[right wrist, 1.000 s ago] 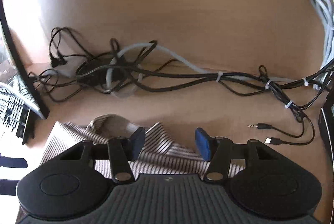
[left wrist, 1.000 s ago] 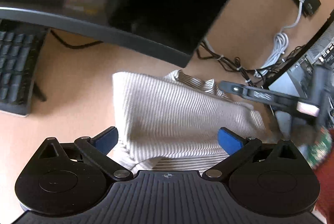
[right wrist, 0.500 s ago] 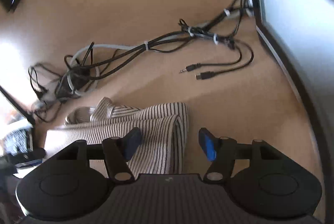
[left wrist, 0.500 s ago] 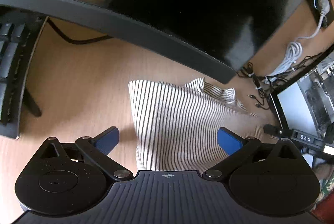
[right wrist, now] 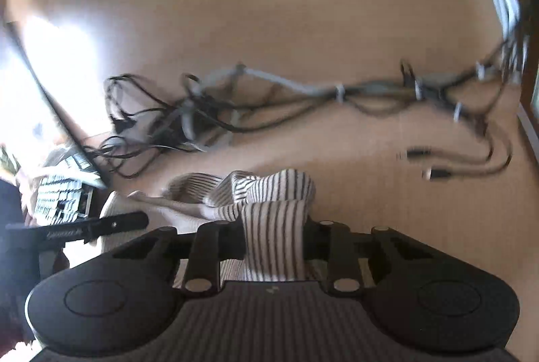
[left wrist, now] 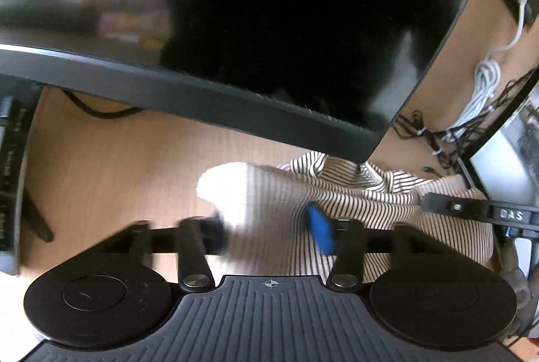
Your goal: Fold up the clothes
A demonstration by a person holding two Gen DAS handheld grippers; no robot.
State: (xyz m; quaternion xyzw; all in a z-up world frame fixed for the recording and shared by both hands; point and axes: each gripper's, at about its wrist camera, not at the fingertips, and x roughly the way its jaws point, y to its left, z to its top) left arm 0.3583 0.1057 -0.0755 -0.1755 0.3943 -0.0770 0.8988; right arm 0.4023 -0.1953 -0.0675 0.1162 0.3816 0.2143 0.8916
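Your right gripper (right wrist: 273,244) is clamped on a bunched fold of the striped shirt (left wrist: 363,203) lying on the surface (left wrist: 111,166). Your left gripper (left wrist: 269,232) brackets its left edge, half-closed, blurred. The right gripper's arm reads "DAS".

Motion-blurred fisheye frames, bright daylight glare at left.

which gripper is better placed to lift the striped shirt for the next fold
Right, probably. The right gripper already pinches a bunched fold of the striped shirt between its fingers. The left gripper straddles the cloth with a visible gap; its view is blurred.
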